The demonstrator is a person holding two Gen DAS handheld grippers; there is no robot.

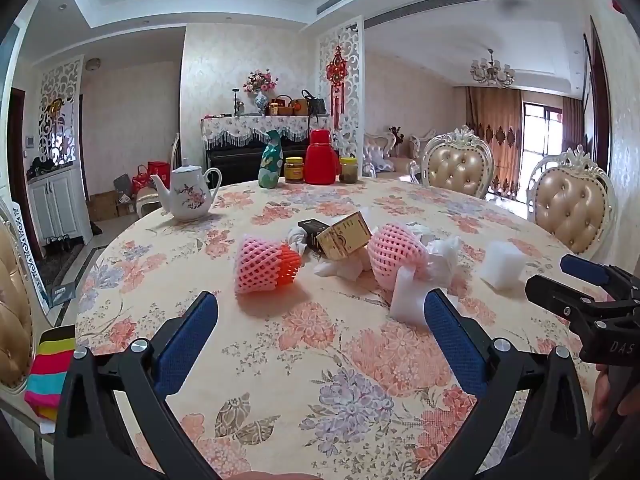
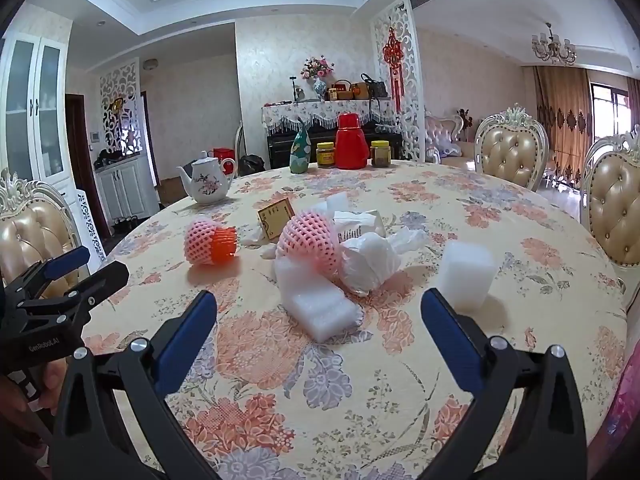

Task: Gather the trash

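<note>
Both grippers, left gripper [image 1: 320, 320] and right gripper [image 2: 318, 318], hover short of the foam block [image 2: 316, 304], jaws wide and empty, ready to pick trash off the counter [image 2: 360, 380].

foam nets [image 2: 308, 240]: 2 | foam blocks [image 2: 466, 280]: 2 | jars [image 2: 325, 155]: 2 | teapot [image 2: 208, 184]: 1 | chairs [image 2: 510, 152]: 3

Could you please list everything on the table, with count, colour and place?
foam nets: two, pink, mid-table; the left one has an orange inner net
cardboard box: one, tan, between the nets
foam pieces: two, white, right of the pile
plastic bag: one, white, crumpled beside the right net
teapot: one, white floral, far left
thermos: one, red, far edge
jars: two, yellow-lidded, flanking the thermos
left gripper: open
right gripper: open
</note>
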